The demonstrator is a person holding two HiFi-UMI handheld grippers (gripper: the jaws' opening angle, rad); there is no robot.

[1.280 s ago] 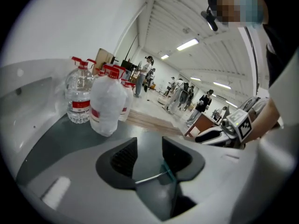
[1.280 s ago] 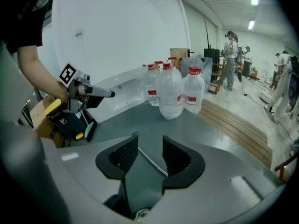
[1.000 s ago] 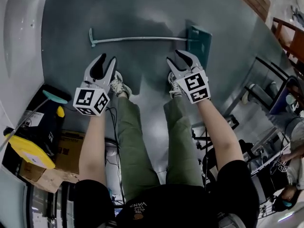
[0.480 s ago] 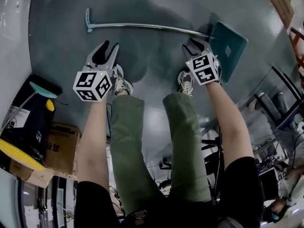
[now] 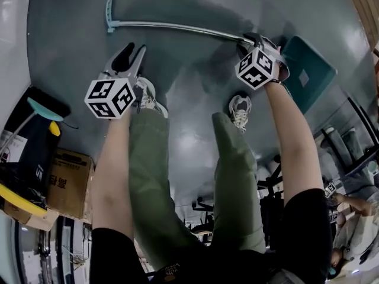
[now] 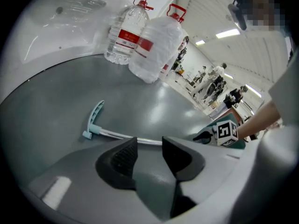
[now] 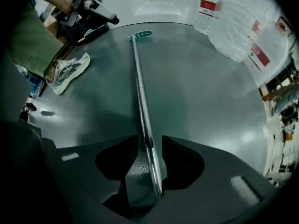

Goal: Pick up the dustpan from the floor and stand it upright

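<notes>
The dustpan lies flat on the grey floor. Its teal pan [image 5: 311, 73] is at the right, and its long metal handle [image 5: 177, 27] runs left to a pale teal grip [image 5: 109, 15]. My right gripper [image 5: 251, 39] points down at the handle's pan end. In the right gripper view the handle [image 7: 140, 87] runs between the jaws of that gripper [image 7: 149, 146], which stand apart around it. My left gripper [image 5: 131, 51] hangs open and empty short of the handle [image 6: 117, 135], near the grip [image 6: 95, 120].
The person's shoes [image 5: 148, 96] [image 5: 240, 108] stand just behind the handle. Large water bottles [image 6: 159, 45] stand against the white wall. A cardboard box [image 5: 68, 182] and yellow gear [image 5: 18, 200] sit at the left, with metal chair frames [image 5: 349, 152] at the right.
Both grippers have come down toward the floor as the person bent forward. The right one turned to point down and now straddles the handle beside the pan.
</notes>
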